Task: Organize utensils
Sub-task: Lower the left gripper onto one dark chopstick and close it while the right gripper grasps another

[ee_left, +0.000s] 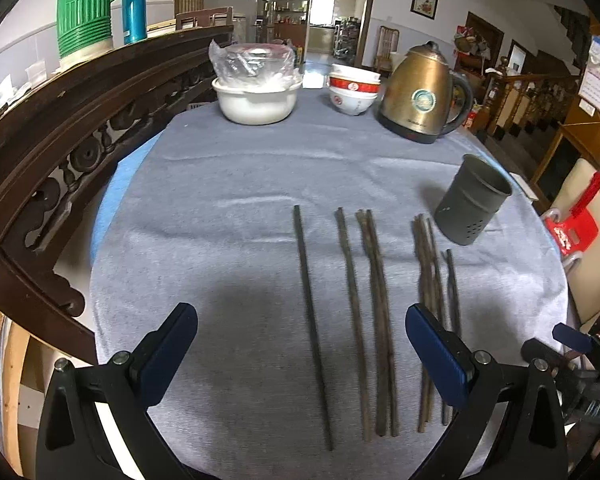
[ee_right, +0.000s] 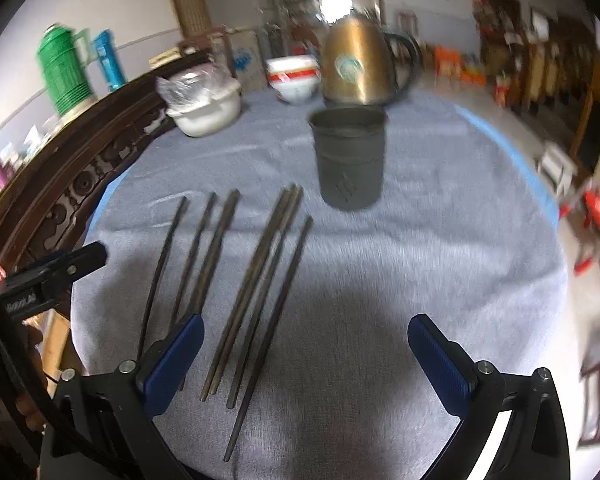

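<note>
Several dark chopsticks point(ee_left: 374, 320) lie side by side on the grey tablecloth point(ee_left: 228, 208), also in the right wrist view point(ee_right: 256, 280). A dark grey utensil holder point(ee_left: 472, 200) stands upright to their far right, and shows ahead in the right wrist view point(ee_right: 350, 158). My left gripper point(ee_left: 302, 354) is open and empty above the near ends of the left chopsticks. My right gripper point(ee_right: 306, 364) is open and empty above the near ends of the right chopsticks; part of it shows at the left wrist view's right edge.
At the table's far side stand a white pot point(ee_left: 256, 100) covered in plastic, stacked bowls point(ee_left: 354, 90) and a brass kettle point(ee_left: 424, 94). A carved wooden rail point(ee_left: 60, 132) runs along the left. Chairs point(ee_left: 592, 216) stand to the right.
</note>
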`<state>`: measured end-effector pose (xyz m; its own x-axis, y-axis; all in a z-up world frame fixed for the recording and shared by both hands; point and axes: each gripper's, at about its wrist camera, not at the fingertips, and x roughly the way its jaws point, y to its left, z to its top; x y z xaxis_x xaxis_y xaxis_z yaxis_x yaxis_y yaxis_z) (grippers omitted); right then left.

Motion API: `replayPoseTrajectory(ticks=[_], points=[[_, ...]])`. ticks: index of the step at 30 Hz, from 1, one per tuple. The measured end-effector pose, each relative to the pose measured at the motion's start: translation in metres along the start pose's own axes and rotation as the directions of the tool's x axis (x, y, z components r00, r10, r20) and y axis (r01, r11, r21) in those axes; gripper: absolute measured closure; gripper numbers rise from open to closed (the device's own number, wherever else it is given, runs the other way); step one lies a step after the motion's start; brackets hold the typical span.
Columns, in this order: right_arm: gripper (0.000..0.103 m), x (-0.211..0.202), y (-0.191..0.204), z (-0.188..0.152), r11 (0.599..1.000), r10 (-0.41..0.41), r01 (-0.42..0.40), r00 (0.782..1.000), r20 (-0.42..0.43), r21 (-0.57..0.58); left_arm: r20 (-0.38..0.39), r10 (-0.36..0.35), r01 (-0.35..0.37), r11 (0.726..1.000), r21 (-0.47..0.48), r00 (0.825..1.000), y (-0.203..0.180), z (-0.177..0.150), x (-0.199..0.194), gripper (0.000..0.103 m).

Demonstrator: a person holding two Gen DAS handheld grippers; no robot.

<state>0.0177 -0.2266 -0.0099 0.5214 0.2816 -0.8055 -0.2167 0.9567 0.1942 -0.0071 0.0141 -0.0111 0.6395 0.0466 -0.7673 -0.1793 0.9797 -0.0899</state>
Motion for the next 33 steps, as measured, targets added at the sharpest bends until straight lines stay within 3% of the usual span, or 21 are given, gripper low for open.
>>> replayPoseTrajectory(ticks=[4, 8, 11, 13, 17, 19, 21, 22, 24, 26, 29, 33], points=[[0.000, 0.020, -0.020, 0.007, 0.994, 0.062, -0.052, 0.993, -0.101, 0.095, -0.029, 0.023, -0.023, 0.999, -0.024, 0.999, 0.010, -0.002, 0.009, 0.000], [0.004, 0.045, -0.024, 0.021, 0.982, 0.139, -0.110, 0.971, -0.195, 0.151, -0.061, 0.021, -0.024, 0.999, -0.033, 0.998, 0.017, -0.005, 0.018, 0.000], [0.027, 0.066, -0.022, 0.034, 0.981, 0.138, -0.096, 0.955, -0.262, 0.167, -0.074, 0.017, -0.019, 0.999, -0.035, 0.997, 0.021, -0.007, 0.023, 0.000], [0.052, 0.081, -0.022, 0.043, 0.975, 0.153, -0.093, 0.939, -0.308, 0.202, -0.081, 0.011, -0.015, 0.999, -0.050, 0.997, 0.025, -0.007, 0.025, 0.000], [0.054, 0.099, -0.011, 0.056, 0.982, 0.124, -0.063, 0.926, -0.355, 0.179, -0.103, 0.001, -0.009, 0.997, -0.079, 0.995, 0.035, -0.005, 0.032, 0.000], [0.063, 0.107, -0.001, 0.061, 0.990, 0.092, -0.042, 0.921, -0.379, 0.138, -0.117, -0.003, -0.008, 0.996, -0.092, 0.993, 0.039, -0.003, 0.037, 0.000], [0.066, 0.116, 0.003, 0.062, 0.992, 0.076, -0.027, 0.910, -0.408, 0.125, -0.138, -0.014, 0.000, 0.994, -0.107, 0.990, 0.041, -0.002, 0.041, 0.001], [0.075, 0.121, 0.005, 0.061, 0.992, 0.076, -0.026, 0.903, -0.423, 0.122, -0.152, -0.021, 0.003, 0.994, -0.114, 0.988, 0.042, -0.002, 0.044, 0.003], [0.082, 0.128, 0.010, 0.062, 0.994, 0.074, -0.029, 0.894, -0.442, 0.109, -0.184, -0.026, 0.003, 0.993, -0.121, 0.983, 0.044, 0.000, 0.050, 0.007], [0.092, 0.131, 0.013, 0.063, 0.997, 0.061, -0.029, 0.891, -0.450, 0.077, -0.216, -0.032, 0.005, 0.992, -0.127, 0.976, 0.044, 0.002, 0.056, 0.018], [0.094, 0.134, 0.017, 0.065, 0.999, 0.044, -0.038, 0.880, -0.473, 0.021, -0.287, -0.053, 0.013, 0.990, -0.139, 0.956, 0.044, 0.009, 0.070, 0.034], [0.094, 0.132, 0.015, 0.069, 0.997, -0.020, -0.022, 0.872, -0.489, -0.080, -0.362, -0.073, 0.025, 0.990, -0.136, 0.929, 0.037, 0.027, 0.086, 0.036]])
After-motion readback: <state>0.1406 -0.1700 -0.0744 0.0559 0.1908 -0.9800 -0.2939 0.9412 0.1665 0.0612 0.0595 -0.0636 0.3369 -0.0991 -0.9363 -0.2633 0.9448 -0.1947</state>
